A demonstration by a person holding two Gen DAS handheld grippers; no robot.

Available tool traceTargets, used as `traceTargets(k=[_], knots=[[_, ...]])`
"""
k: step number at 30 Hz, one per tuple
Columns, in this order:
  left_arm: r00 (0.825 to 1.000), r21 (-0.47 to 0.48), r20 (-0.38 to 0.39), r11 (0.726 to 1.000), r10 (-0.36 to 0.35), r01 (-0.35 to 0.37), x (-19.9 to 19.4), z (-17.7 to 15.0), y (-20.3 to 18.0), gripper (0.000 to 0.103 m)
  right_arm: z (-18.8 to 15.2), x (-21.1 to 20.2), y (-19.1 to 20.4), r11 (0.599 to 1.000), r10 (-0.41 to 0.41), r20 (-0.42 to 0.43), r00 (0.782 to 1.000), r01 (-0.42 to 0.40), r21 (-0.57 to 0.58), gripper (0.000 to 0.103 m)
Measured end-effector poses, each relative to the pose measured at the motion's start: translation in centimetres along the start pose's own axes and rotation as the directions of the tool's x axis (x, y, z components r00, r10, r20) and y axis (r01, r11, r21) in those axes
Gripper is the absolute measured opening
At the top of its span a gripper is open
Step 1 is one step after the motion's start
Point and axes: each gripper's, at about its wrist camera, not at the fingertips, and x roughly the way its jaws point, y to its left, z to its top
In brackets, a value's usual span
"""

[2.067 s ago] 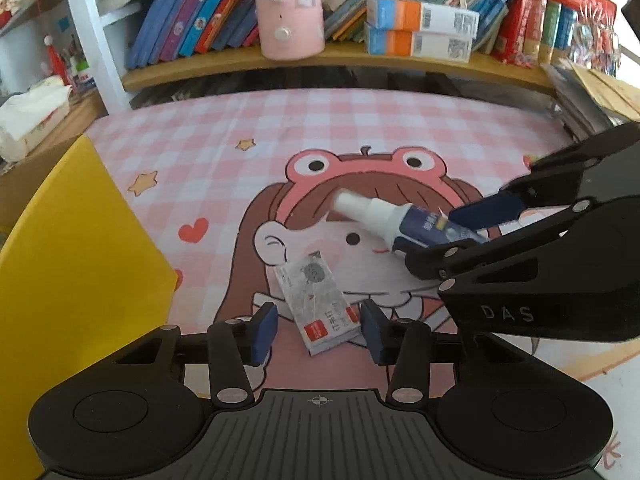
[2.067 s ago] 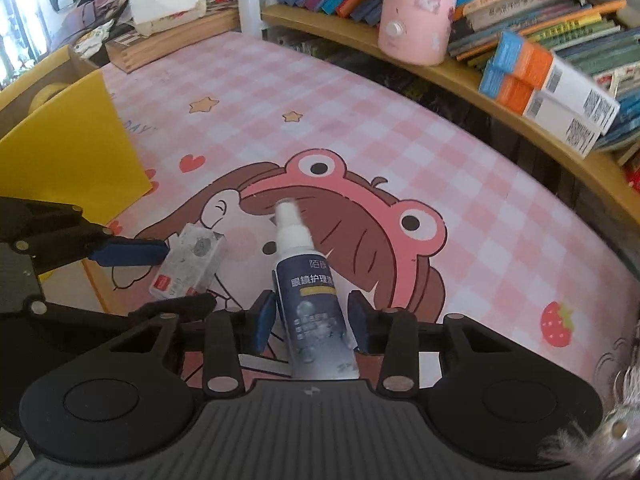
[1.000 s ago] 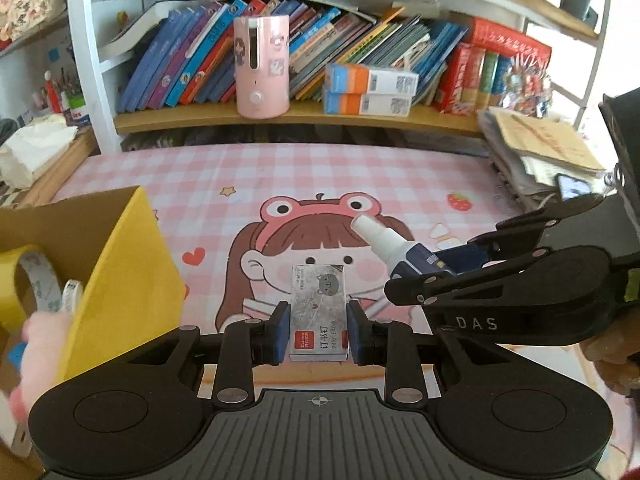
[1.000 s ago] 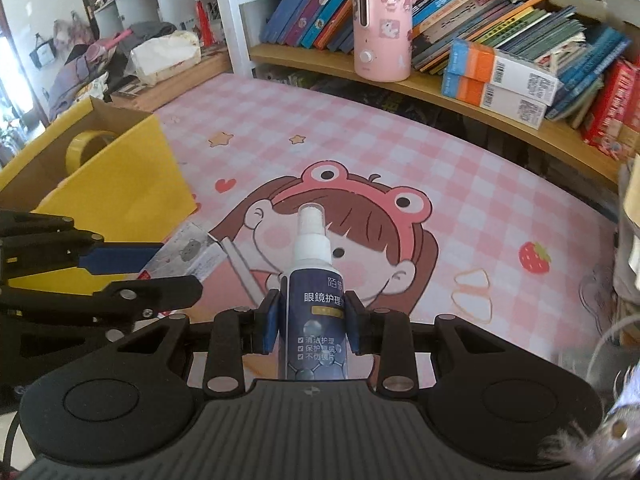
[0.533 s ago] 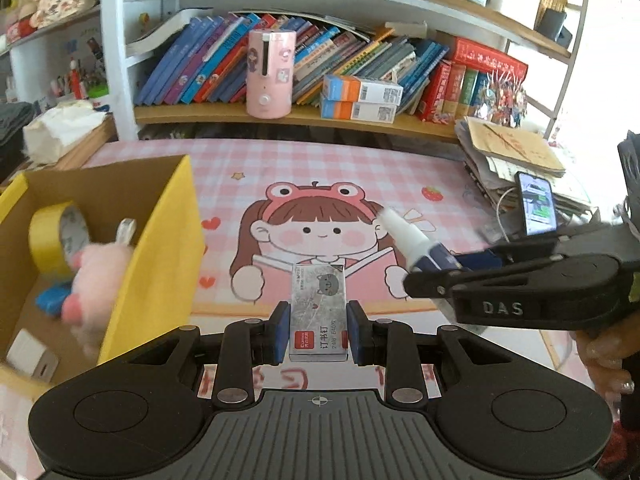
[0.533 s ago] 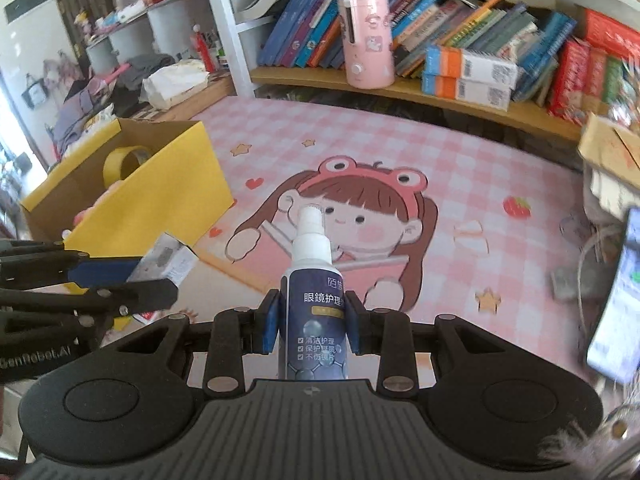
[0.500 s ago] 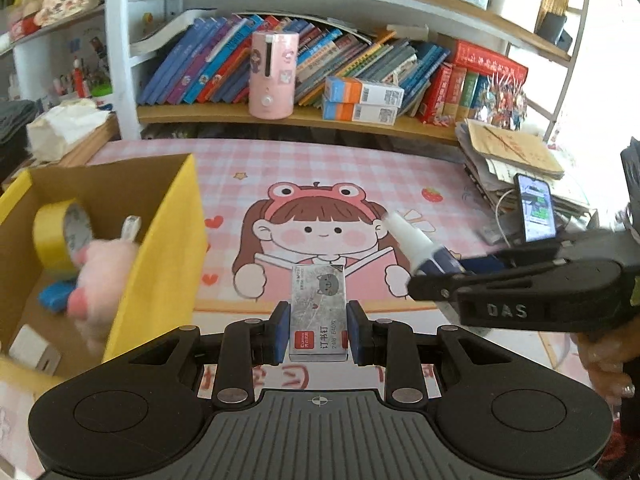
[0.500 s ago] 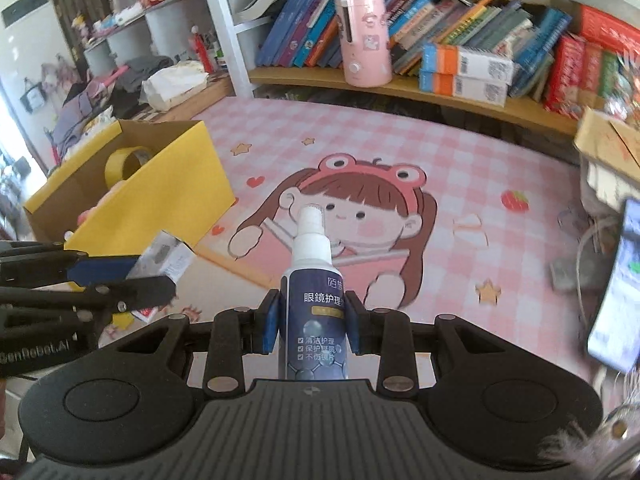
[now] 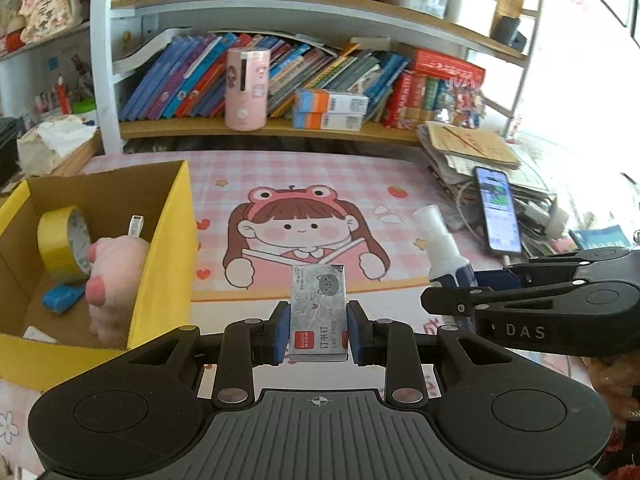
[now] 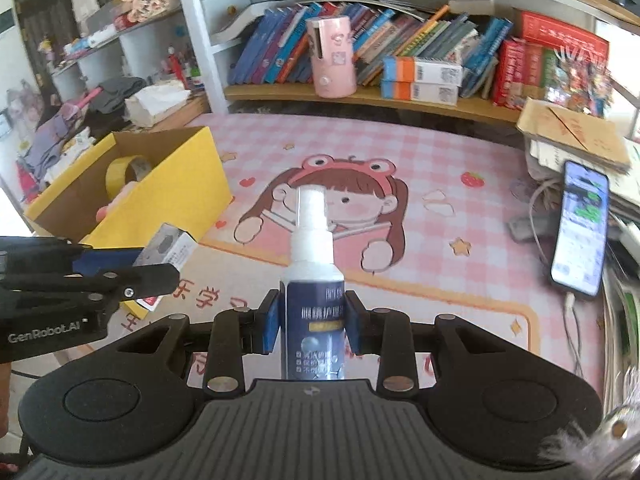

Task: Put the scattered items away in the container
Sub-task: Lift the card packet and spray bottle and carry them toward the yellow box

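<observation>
My left gripper [image 9: 318, 330] is shut on a small silver staple box [image 9: 318, 308] with a red label, held above the pink cartoon desk mat [image 9: 304, 184]. My right gripper [image 10: 312, 322] is shut on a dark blue spray bottle [image 10: 314, 312] with a white nozzle pointing away from me. The bottle [image 9: 442, 254] also shows at the right of the left wrist view. An open yellow cardboard box [image 9: 164, 248] stands at the left, holding a yellow tape roll [image 9: 60, 244], a pink plush toy [image 9: 114, 272] and a blue item [image 9: 60, 298]. Both grippers hover to the right of the box.
A low wooden shelf [image 9: 260, 130] with books, a pink canister [image 9: 245, 88] and orange-and-white cartons runs along the back. At the right lie a stack of papers [image 9: 472, 152] and a lit phone [image 9: 498, 210] with cables. A tissue box [image 9: 52, 144] sits at the far left.
Both grippers have risen and pulled back from the mat with their items. The yellow box now shows its whole inside, and the phone and papers have come into view.
</observation>
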Motion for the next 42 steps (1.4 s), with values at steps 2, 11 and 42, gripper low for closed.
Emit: traceTargets(k=[2, 11, 42], knots=[[1.0, 0.007, 0.002, 1.0, -0.014, 0.014, -0.7, -0.5, 0.4, 0.028, -0.5, -0.4, 0.9, 1.0, -0.018, -0.005, 1.0, 0.018, 0.006, 0.031], [0.999, 0.008, 0.006, 0.999, -0.042, 0.042, -5.8, -4.3, 4.7, 0.028, -3.3, -2.6, 8.0, 0.998, -0.06, 0.008, 0.998, 0.06, -0.006, 0.031], [1.0, -0.09, 0.005, 0.996, -0.002, 0.003, -17.7, -12.9, 16.8, 0.028, -9.4, -4.4, 26.5, 0.997, 0.019, -0.044, 0.999, -0.022, -0.068, 0.031]])
